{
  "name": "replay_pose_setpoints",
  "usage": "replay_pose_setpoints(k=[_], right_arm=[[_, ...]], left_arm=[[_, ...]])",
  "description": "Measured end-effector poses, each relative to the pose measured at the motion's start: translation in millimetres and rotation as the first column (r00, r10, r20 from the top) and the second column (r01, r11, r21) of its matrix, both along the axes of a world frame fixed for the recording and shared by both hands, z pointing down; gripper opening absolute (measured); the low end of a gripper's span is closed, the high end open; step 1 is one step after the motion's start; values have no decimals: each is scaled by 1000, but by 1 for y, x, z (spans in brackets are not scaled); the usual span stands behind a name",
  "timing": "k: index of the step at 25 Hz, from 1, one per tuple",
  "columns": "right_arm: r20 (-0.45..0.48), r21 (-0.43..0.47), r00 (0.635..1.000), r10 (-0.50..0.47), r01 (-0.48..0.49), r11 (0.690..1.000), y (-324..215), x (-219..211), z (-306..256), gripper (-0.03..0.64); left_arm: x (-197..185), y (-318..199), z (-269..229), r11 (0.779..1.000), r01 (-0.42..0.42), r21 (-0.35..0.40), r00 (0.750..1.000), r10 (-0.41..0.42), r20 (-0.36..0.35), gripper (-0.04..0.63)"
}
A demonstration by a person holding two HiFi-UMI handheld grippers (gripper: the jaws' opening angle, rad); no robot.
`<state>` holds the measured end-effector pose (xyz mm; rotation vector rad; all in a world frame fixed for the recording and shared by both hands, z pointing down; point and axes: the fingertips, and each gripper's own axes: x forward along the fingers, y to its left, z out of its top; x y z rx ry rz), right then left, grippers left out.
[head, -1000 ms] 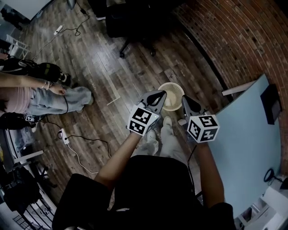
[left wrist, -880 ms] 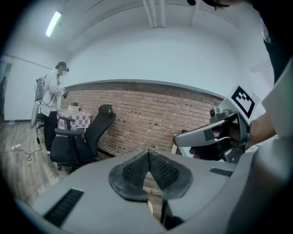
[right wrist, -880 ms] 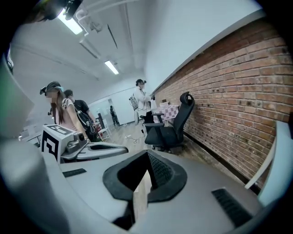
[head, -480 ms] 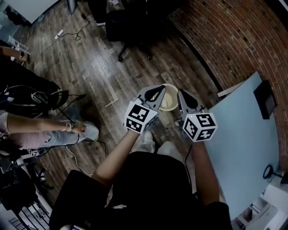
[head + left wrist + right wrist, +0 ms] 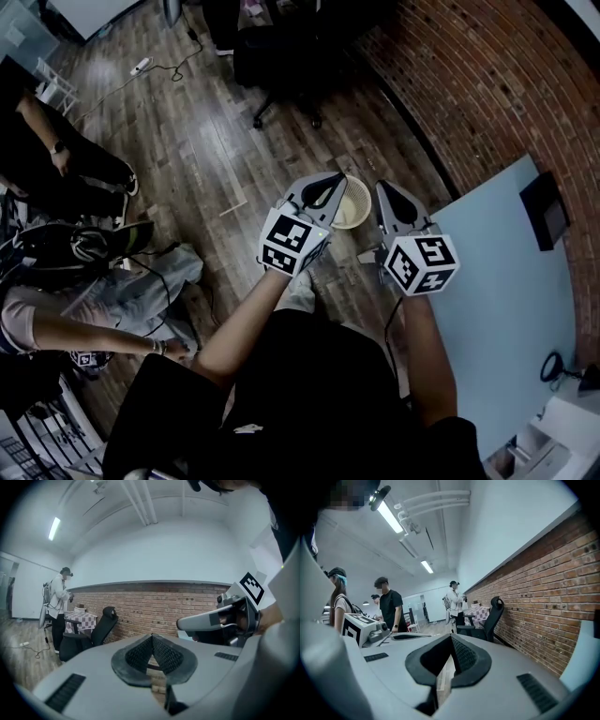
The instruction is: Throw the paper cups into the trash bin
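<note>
There's the trash bin point(image 5: 359, 202) on the wood floor point(image 5: 211, 150), down between the two grippers. The left gripper point(image 5: 328, 189) overlaps its left rim, and the right gripper point(image 5: 390, 201) sits just off its right side. Both grippers are clenched, pads pressed together with nothing between them (no paper cup can be made out, the bin's inside is only a pale blur). A second ago the bin showed whole between them; now the left gripper covers part of it. The table point(image 5: 506, 281) edge runs close on the right, with the brick wall point(image 5: 487, 84) beyond. Open floor stretches left and ahead to the black chair point(image 5: 291, 56).
</note>
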<state>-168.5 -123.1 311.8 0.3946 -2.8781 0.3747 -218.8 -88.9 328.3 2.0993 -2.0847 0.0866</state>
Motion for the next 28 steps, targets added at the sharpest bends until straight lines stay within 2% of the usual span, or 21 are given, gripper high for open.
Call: replay_pose_setpoints(k=[8,16,28], right_arm=[[41,23,999,-36,35,999,15,41,-18,0],[74,42,995,-70,67,997,35,69,-28,0],[110,80,991,-82,74,994,66,108,-42,0]], left_arm=[[45,13,-24,999,26,46,999,-27,24,9],[74,33,-35,997,50,60,998,-53,45,9],[121,62,-52,993,57,107,998,-60,25,9]])
